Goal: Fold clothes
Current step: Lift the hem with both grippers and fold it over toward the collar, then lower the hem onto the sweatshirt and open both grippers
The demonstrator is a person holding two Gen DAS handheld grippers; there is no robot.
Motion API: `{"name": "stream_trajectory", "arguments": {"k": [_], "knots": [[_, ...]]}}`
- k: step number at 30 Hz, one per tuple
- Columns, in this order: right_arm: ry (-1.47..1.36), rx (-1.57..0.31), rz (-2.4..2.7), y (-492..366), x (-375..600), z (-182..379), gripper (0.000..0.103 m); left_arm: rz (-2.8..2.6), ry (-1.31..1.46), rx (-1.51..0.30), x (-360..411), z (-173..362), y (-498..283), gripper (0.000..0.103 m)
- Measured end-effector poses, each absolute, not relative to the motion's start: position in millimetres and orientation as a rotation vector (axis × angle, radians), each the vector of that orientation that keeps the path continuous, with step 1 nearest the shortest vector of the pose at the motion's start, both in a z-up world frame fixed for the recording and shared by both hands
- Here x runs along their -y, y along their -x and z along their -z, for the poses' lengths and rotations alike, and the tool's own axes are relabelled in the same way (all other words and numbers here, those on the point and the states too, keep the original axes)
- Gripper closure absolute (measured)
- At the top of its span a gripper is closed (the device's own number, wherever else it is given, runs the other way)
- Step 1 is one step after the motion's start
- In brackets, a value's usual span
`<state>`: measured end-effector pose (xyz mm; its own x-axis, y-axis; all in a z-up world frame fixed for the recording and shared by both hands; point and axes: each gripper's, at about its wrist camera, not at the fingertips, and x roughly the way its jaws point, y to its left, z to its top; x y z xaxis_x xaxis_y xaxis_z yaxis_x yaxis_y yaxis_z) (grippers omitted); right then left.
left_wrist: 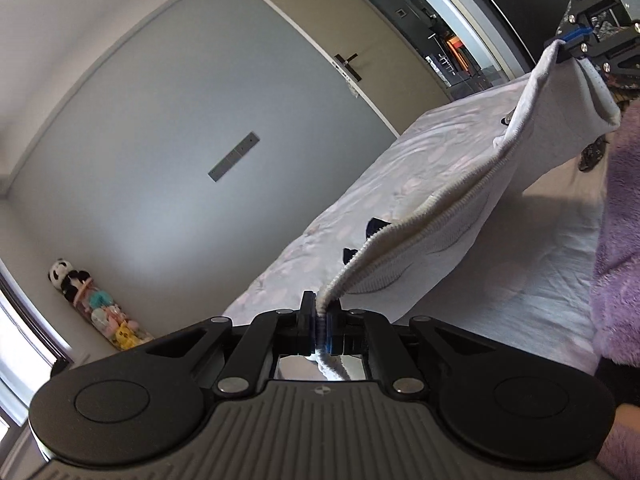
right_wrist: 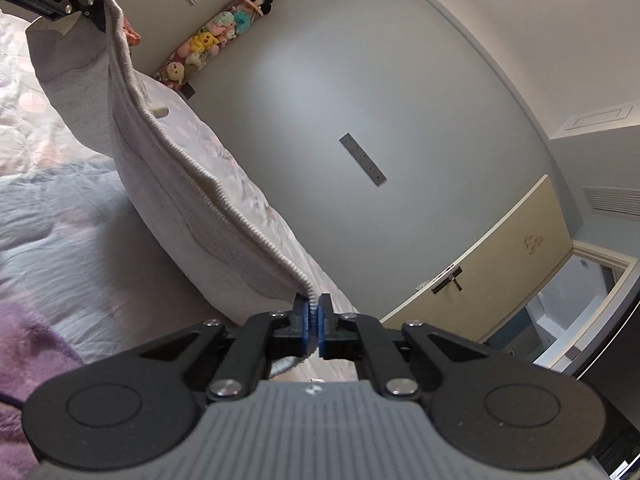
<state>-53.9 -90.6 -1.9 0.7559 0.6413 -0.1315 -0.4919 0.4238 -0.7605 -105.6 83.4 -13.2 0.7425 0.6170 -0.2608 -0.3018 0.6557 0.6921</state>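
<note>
Garment: a white knit garment [left_wrist: 448, 216] with a ribbed hem hangs stretched between the two grippers, above the bed [left_wrist: 520, 264]; its lower part droops toward the bed cover, and whether it touches there is hard to tell.
Ribbed edge: the ribbed hem [right_wrist: 224, 196] runs as a slack line from one gripper to the other, sagging a little in the middle.
Left gripper: the left gripper [left_wrist: 322, 322] has its jaws closed on one end of the ribbed hem, cloth bunched between the blue pads.
Right gripper: the right gripper [right_wrist: 315, 320] has its jaws clamped on the other end of the same hem.
Handling: the cloth looks soft, light and limp; it will drape and fold under its own weight, and the knit may stretch if pulled hard.
Where to hold: the thick ribbed hem at its corners gives the firmest purchase, judging by how it sits in the pads.
Stage: held spread in the air, which fits either laying it flat or bringing one edge over for a fold.
Surroundings: a purple fleece sleeve [left_wrist: 624, 216] is near; plush toys [right_wrist: 216, 36] line the far wall.
</note>
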Motion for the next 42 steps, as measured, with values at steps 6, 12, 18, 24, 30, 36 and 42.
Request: {"name": "stream_trajectory", "arguments": {"k": [6,12,18,24,30,36,42], "knots": [[0.847,0.25,-0.707,83,121,-16,0.098,-0.52,-0.67,-0.476,-66,-4,128,0.1],[0.88,0.249,-0.729,75,116,-20,0.098,-0.509,-0.703,-0.526,-79,-3,113,0.1],[0.922,0.274,-0.74,41,86,-38,0.098,-0.484,-0.792,-0.592,-110,-14,69,0.1],[0.993,0.285,-0.764,-24,26,-57,0.098,-0.454,-0.808,-0.675,-170,-27,1,0.1],[1.071,0.234,-0.8,-99,-47,-54,0.098,-0.416,-0.781,-0.782,-245,-3,-82,0.1],[1.097,0.096,-0.846,-180,-123,-18,0.098,-0.366,-0.691,-0.9,-321,41,-162,0.1],[1.1,-0.09,-0.903,-250,-189,46,0.098,-0.316,-0.528,-1.016,-391,118,-216,0.096]]}}
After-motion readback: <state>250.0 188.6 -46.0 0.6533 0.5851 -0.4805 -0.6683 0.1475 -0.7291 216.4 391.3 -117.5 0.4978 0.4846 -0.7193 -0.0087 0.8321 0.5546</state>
